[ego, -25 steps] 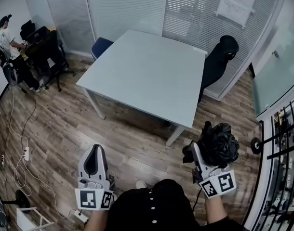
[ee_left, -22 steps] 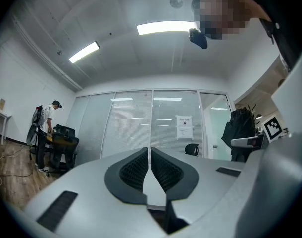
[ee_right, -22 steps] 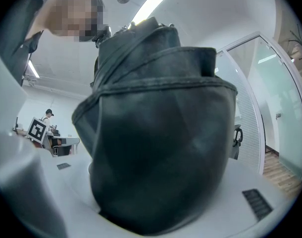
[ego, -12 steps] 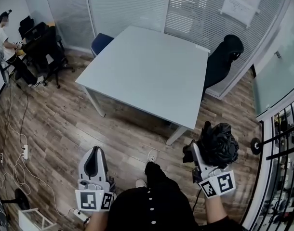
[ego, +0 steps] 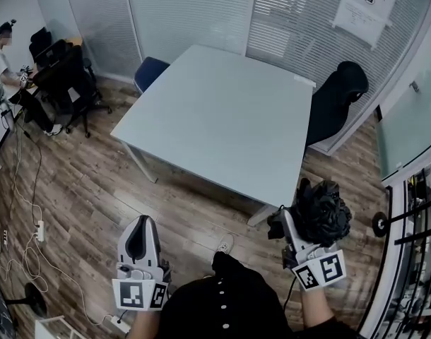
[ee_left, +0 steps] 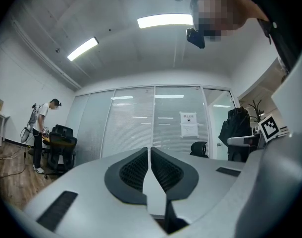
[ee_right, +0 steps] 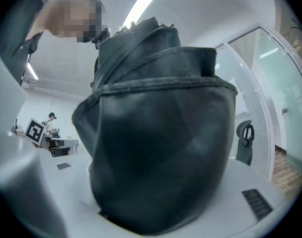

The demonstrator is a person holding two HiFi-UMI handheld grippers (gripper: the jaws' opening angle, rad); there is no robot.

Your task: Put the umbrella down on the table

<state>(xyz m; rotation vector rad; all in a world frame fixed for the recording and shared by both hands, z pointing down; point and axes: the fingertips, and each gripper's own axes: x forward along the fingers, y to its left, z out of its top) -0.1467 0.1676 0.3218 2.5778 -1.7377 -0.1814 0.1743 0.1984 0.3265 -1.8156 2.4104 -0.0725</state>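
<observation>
A folded black umbrella (ego: pixel 321 212) stands upright between the jaws of my right gripper (ego: pixel 306 233), which is shut on it at the lower right of the head view. In the right gripper view the umbrella (ee_right: pixel 156 123) fills nearly the whole picture and hides the jaws. My left gripper (ego: pixel 140 241) is at the lower left, shut with nothing in it; its black pads (ee_left: pixel 136 170) meet. The pale grey table (ego: pixel 222 111) stands ahead of both grippers, its near corner just beyond the umbrella.
A black office chair (ego: pixel 335 97) stands at the table's right side and a blue chair (ego: pixel 150 69) at its far left corner. A person sits at a desk (ego: pixel 53 62) at far left. Cables and a power strip (ego: pixel 39 228) lie on the wooden floor. A glass partition runs behind the table.
The table has come nearer in the head view: both grippers, with the umbrella still held, have moved toward it. A shoe has appeared on the floor between them.
</observation>
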